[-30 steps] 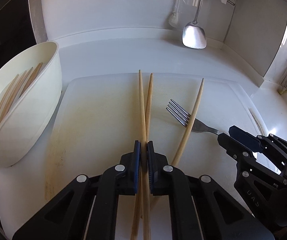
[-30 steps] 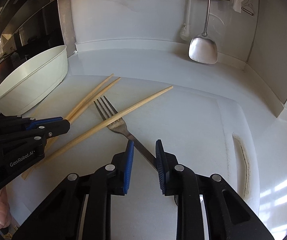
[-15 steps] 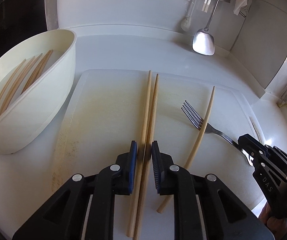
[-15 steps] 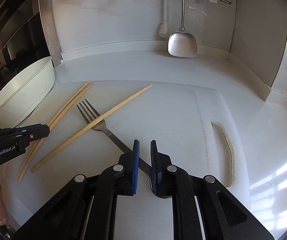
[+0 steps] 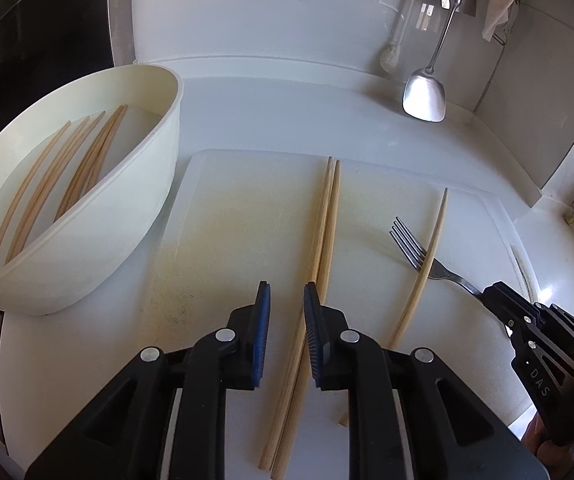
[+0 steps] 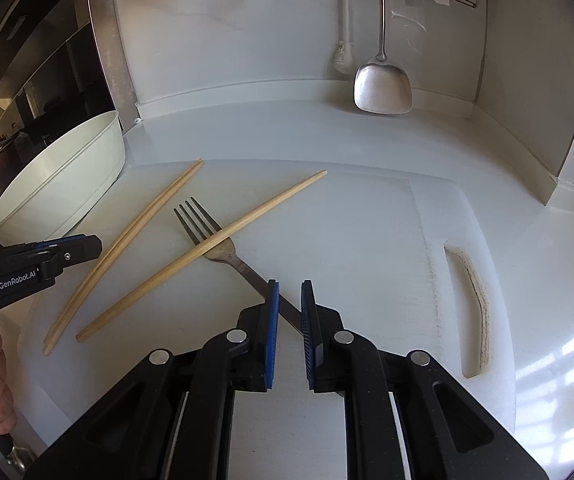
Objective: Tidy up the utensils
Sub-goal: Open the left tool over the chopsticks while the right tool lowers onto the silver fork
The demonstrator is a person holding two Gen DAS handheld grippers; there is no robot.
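Note:
Two wooden chopsticks (image 5: 325, 232) lie side by side on the white cutting board (image 5: 239, 216). My left gripper (image 5: 287, 300) is open above their near part, holding nothing. A third chopstick (image 5: 427, 264) lies across a steel fork (image 5: 411, 240). In the right wrist view the fork (image 6: 215, 240) runs back between the fingers of my right gripper (image 6: 289, 294), whose jaws stand slightly apart around the handle. A white oval bowl (image 5: 87, 216) at the left holds several chopsticks (image 5: 63, 176).
A steel spatula (image 5: 425, 92) hangs against the back wall beside a white brush (image 6: 343, 56). The board has a handle slot (image 6: 473, 312) at its right. A dark stove surface (image 6: 27, 80) lies beyond the bowl.
My left gripper has opened, let go of the two chopsticks and drawn back upward. My right gripper closed around the fork handle, then parted a little.

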